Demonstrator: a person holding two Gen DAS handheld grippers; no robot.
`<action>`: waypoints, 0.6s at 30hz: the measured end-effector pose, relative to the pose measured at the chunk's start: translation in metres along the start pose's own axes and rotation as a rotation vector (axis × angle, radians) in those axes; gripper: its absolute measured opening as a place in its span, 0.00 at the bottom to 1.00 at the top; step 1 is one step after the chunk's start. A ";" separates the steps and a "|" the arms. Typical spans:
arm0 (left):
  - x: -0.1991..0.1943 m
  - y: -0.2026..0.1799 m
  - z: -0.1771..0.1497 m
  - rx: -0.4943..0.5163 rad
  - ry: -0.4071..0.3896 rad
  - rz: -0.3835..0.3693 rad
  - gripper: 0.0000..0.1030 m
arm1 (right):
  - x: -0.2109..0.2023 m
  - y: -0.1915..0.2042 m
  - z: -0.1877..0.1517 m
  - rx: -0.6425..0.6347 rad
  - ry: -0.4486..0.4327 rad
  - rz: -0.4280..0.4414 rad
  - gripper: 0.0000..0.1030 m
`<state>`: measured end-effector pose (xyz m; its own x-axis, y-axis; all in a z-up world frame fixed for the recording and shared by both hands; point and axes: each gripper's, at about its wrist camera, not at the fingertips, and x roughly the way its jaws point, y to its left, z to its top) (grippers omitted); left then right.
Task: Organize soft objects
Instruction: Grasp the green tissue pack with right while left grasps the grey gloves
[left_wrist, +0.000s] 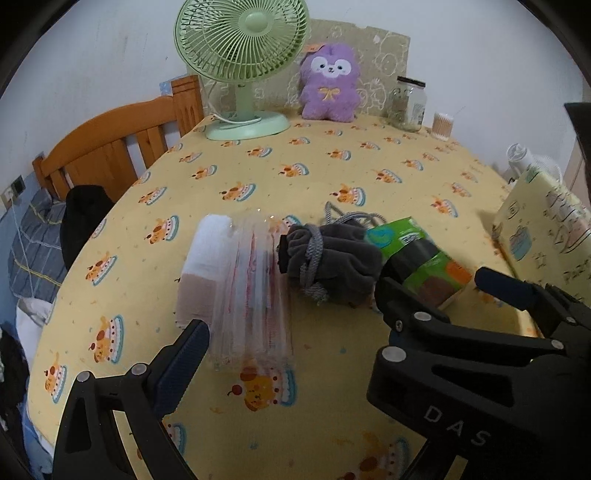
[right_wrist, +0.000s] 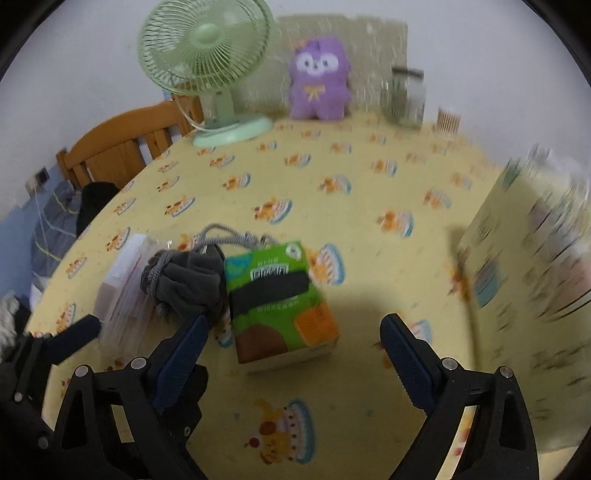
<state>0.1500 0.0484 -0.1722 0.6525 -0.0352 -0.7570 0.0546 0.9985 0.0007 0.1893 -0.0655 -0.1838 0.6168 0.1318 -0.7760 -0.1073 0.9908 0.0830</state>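
At your twelve o'clock a fuzzy purple plush toy (left_wrist: 328, 83); nearer, glossy plastic packet (left_wrist: 247, 291), matt grey fleece pouch (left_wrist: 332, 258)

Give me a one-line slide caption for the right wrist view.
Open right gripper hovers over a green tissue pack beside a gray drawstring pouch on a yellow tablecloth.

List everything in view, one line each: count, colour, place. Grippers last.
fan: one, pale green, far left of table.
plush toy: one, purple, far edge, right of fan.
glass jar: one, clear, right of plush toy.
cotton swab tub: one, tan, beside jar.
plastic-wrapped pack: one, white and clear, leftmost of the near row.
drawstring pouch: one, grey, middle of row.
tissue pack: one, green, right of pouch.
printed box: one, pale yellow, right edge.
tablecloth: one, yellow, cake print.
headboard: one, wooden, left.
left gripper: black, open, over row.
right gripper: black, open, around tissue pack.
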 end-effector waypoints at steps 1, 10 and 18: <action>0.003 -0.001 -0.001 0.008 0.011 0.004 0.96 | 0.004 -0.001 -0.001 0.008 0.015 0.007 0.93; 0.010 0.001 0.001 -0.005 0.032 -0.009 0.96 | 0.016 0.008 0.003 -0.060 0.042 -0.050 0.75; -0.001 -0.006 0.006 0.025 0.004 0.005 0.95 | 0.006 0.007 0.006 -0.087 0.022 -0.042 0.58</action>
<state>0.1537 0.0427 -0.1674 0.6498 -0.0300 -0.7595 0.0699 0.9973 0.0205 0.1966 -0.0574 -0.1841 0.6048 0.0885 -0.7914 -0.1496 0.9887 -0.0038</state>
